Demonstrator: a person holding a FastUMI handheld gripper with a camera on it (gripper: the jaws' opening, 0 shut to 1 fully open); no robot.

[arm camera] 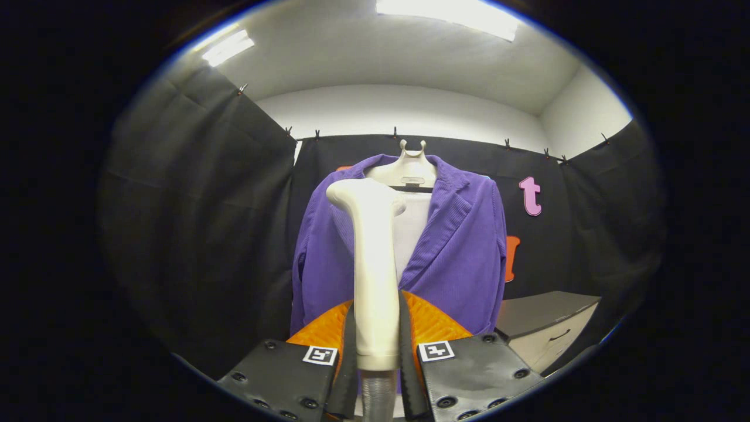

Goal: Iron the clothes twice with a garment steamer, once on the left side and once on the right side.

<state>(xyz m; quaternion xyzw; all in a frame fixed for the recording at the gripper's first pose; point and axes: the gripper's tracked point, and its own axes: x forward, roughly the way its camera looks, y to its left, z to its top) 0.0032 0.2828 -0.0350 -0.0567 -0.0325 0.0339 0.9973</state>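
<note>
In the gripper view, the gripper (377, 346) is sitting at the bottom centre of the frame with its jaws clamped on the handle of the garment steamer (372, 269), one finger pressing each side of it. The steamer is standing upright between the fingers, its pale handle rising through the middle of the frame and its head bending toward the left at the top, in front of the clothes. A ribbed hose (377, 395) is running down from the base of the handle between the jaws. Beyond the steamer, a purple jacket (457, 258) is hanging on a pale hanger (410, 167) against the black cloth wall, its lapels open at the centre of the frame. In the lower right, a grey cabinet (545, 328) with a drawer handle is standing beside the jacket.
</note>
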